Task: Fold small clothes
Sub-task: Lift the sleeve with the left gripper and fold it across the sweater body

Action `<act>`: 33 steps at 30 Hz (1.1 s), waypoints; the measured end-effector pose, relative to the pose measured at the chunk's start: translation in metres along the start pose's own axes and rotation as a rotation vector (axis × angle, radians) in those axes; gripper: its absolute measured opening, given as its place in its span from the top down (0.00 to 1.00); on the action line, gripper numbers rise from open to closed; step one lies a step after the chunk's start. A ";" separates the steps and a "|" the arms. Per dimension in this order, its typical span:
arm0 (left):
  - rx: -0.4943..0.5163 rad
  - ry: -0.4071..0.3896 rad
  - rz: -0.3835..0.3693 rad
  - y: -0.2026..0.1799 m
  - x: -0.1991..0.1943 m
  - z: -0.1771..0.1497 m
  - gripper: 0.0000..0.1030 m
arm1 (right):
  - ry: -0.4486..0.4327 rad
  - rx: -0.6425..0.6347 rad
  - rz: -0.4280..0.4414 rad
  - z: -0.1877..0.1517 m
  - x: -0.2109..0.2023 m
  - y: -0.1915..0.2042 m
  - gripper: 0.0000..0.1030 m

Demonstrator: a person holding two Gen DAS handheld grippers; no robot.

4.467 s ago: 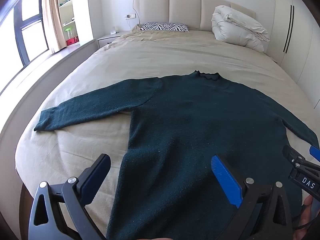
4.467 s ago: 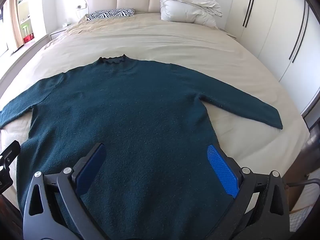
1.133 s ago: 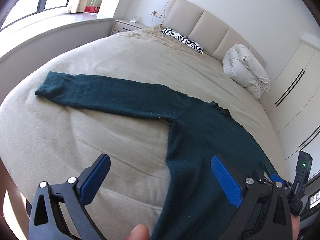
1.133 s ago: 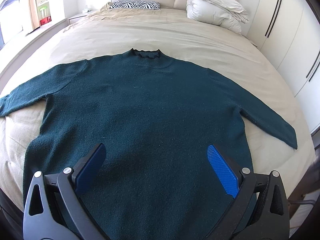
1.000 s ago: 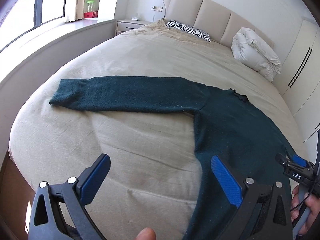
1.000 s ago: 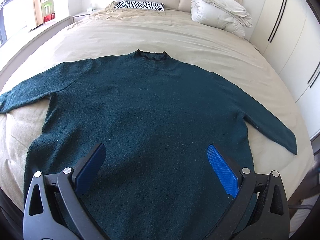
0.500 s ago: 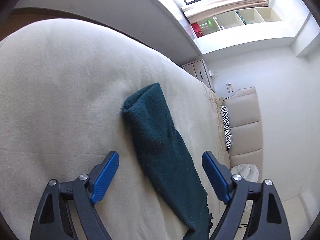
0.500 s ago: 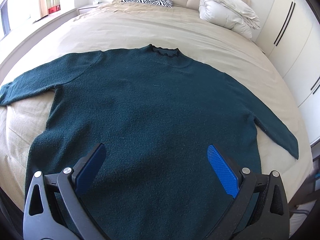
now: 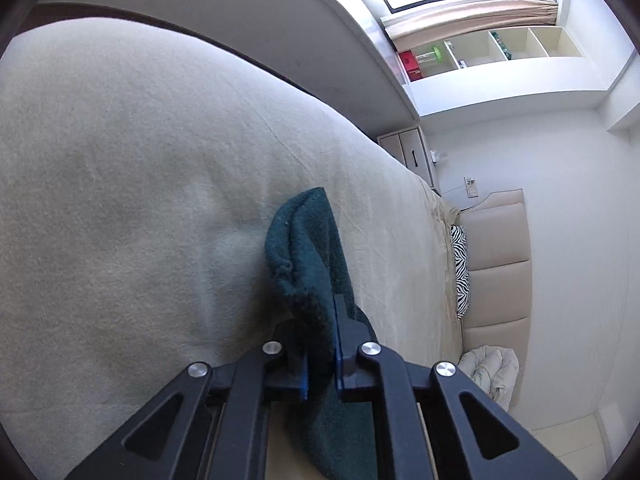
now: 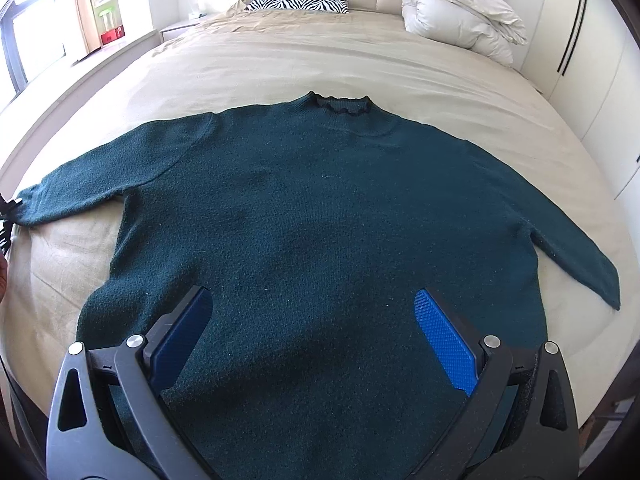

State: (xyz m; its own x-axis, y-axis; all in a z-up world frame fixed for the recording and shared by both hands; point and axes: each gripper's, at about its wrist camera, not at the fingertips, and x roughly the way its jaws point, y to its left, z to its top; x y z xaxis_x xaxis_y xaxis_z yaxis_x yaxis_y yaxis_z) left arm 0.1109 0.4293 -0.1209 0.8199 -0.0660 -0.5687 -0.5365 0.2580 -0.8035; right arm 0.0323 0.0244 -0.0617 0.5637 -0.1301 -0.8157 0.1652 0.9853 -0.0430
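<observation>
1. A dark green sweater (image 10: 320, 232) lies spread flat, front up, on a bed (image 10: 280, 64) covered in a beige sheet, its neck toward the headboard and its hem toward the foot.
2. The left tool (image 9: 320, 344) is clamped on the cuff end of the sweater's left-side sleeve (image 9: 308, 248); the knit is squeezed between the two blue pads, and the cuff sticks out beyond the tips, bunched and raised off the sheet.
3. In the right wrist view that same sleeve runs out to the picture's left edge, where a bit of black tool hardware shows at its cuff.
4. The right tool (image 10: 316, 332) hangs above the lower middle of the sweater's body with its blue pads spread wide; nothing sits between them and neither pad presses the knit, as far as the view shows.
5. The other sleeve (image 10: 576, 248) lies straight on the sheet, angled toward the right edge of the bed, well apart from both tools.
6. A zebra-striped pillow (image 10: 298, 2) and a folded white duvet (image 10: 460, 8) sit at the head of the bed, far from the sweater.
</observation>
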 end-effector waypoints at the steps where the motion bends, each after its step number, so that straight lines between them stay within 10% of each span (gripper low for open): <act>1: 0.065 -0.007 0.005 -0.015 -0.002 -0.005 0.92 | -0.003 0.018 0.016 0.000 0.000 -0.004 0.00; 6: 0.484 0.026 -0.003 -0.111 -0.004 -0.072 0.92 | -0.025 0.123 0.131 0.003 -0.004 -0.033 0.00; 10: 0.944 0.066 -0.009 -0.179 -0.003 -0.195 0.92 | -0.070 0.181 0.204 0.012 -0.009 -0.058 0.00; 17: 1.540 0.015 0.096 -0.165 0.001 -0.389 0.92 | -0.036 0.326 0.452 0.043 0.016 -0.109 0.26; 24: 1.752 -0.101 0.191 -0.130 -0.002 -0.433 0.91 | 0.157 0.454 0.868 0.073 0.092 -0.097 0.26; 30: 1.798 -0.139 0.205 -0.128 -0.004 -0.439 0.87 | 0.271 0.369 0.969 0.095 0.136 -0.040 0.28; 33: 1.814 -0.139 0.210 -0.125 -0.004 -0.438 0.87 | 0.342 0.351 1.017 0.097 0.159 -0.020 0.44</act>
State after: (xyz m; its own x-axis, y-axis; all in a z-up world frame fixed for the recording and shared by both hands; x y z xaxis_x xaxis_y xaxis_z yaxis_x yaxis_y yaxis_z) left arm 0.0870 -0.0254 -0.0950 0.8349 0.1485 -0.5300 0.1544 0.8610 0.4845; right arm 0.1971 -0.0270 -0.1344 0.3233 0.8052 -0.4972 0.0046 0.5240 0.8517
